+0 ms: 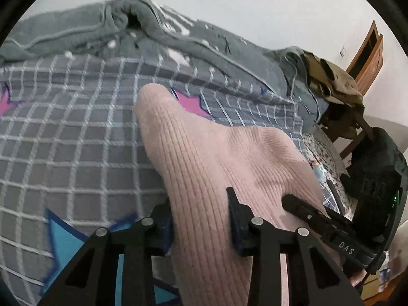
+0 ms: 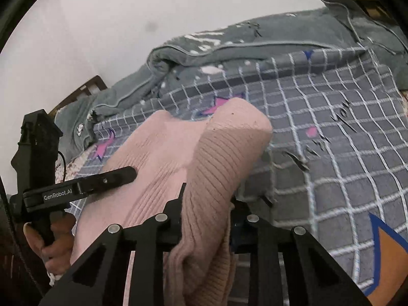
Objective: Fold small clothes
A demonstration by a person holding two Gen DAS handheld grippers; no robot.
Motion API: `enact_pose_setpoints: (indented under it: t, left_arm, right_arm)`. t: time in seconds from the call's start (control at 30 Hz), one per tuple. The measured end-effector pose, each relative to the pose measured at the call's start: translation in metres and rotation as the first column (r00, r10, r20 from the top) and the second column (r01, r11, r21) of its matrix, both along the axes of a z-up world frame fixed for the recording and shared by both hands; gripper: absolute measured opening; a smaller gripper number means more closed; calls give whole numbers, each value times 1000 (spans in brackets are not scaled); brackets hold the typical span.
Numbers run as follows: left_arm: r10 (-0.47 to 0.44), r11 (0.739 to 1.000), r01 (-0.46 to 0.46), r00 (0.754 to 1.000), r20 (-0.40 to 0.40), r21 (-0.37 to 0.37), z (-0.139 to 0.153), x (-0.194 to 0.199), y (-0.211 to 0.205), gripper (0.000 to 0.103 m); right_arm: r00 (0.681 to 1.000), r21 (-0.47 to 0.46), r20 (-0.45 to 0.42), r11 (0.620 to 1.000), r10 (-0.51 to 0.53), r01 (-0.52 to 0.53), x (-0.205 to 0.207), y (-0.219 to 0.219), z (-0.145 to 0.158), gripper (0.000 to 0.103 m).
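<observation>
Left wrist view: your left gripper (image 1: 201, 219) pinches the pink knit garment (image 1: 211, 158) above the checked bedcover (image 1: 76, 132); your right gripper (image 2: 206, 216) clamps another bunch of it. You have it gathered and lifted, but no neat fold shows yet.

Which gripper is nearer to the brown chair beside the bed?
Right. In the left wrist view the right gripper sits on the chair side of the pink knit garment; the left gripper grips it farther away.
</observation>
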State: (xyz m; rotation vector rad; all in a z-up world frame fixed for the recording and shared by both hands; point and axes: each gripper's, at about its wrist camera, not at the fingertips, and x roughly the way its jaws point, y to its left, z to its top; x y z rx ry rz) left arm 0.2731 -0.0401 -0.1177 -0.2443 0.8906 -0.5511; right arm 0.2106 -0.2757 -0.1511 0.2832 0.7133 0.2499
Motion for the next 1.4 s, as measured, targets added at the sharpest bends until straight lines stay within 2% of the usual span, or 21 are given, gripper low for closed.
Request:
enact_pose_setpoints:
  t: [0.2, 0.33, 0.5, 0.6, 0.63, 0.7, 0.83, 0.93, 0.97, 1.03, 1.1, 1.17, 1.23, 1.3, 1.37, 1.4]
  left_arm:
    - [49, 998, -51, 998, 33, 43, 16, 23, 36, 34]
    - [72, 995, -74, 997, 34, 63, 14, 44, 57, 35]
    - [102, 990, -103, 995, 18, 94, -10, 72, 71, 35]
    - [112, 985, -109, 994, -15, 131, -36, 83, 68, 38]
    - [117, 985, -113, 993, -21, 131, -42, 85, 67, 41]
    - [126, 986, -123, 992, -20, 108, -48, 84, 70, 46]
    - [134, 986, -131, 991, -28, 106, -45, 78, 75, 52]
    - [144, 982, -145, 989, 22, 122, -29, 62, 82, 53]
    - [145, 980, -149, 988, 43, 128, -25, 58, 82, 53]
    - [135, 981, -149, 984, 114, 122, -12, 44, 83, 54]
    - [111, 983, -135, 977, 184, 123, -2, 27, 79, 55]
    - [84, 985, -114, 974, 211, 133, 1, 14, 73, 55]
    - [61, 986, -91, 977, 203, 142, -3, 4, 65, 55]
    - [53, 978, -87, 982, 180, 187, -15, -4, 57, 54]
    - [61, 959, -111, 980, 191, 260, -26, -11, 50, 53]
    - [60, 957, -110, 981, 186, 269, -30, -14, 49, 53]
  right_arm:
    - [998, 27, 58, 999, 25, -27, 24, 39, 10, 24]
    - [995, 11, 87, 999, 45, -46, 51, 67, 15, 24]
    - [996, -28, 70, 998, 56, -54, 84, 88, 1, 24]
    - [999, -100, 16, 994, 33, -31, 100, 96, -24, 24]
    - [1000, -125, -7, 992, 20, -21, 104, 96, -32, 25]
    - [1000, -116, -28, 993, -2, -2, 107, 92, -39, 29]
    - [999, -206, -29, 978, -26, 19, 105, 91, -32, 48]
    - [999, -242, 15, 970, -29, 32, 88, 88, -15, 49]
    - [998, -260, 53, 964, -41, 54, 79, 88, -5, 49]
    - [991, -279, 124, 958, -39, 73, 63, 91, 11, 49]
    - [983, -281, 182, 958, 3, 50, 46, 99, 22, 49]
    - [970, -291, 232, 957, 71, 0, 28, 111, 23, 43]
    - [956, -325, 249, 943, 157, -71, 15, 126, 12, 24]
    - [962, -332, 196, 936, 190, -117, 13, 133, -5, 14]
    - [979, -345, 122, 932, 164, -114, 19, 132, -27, 10]
    - [985, -351, 94, 930, 148, -106, 22, 130, -35, 8]
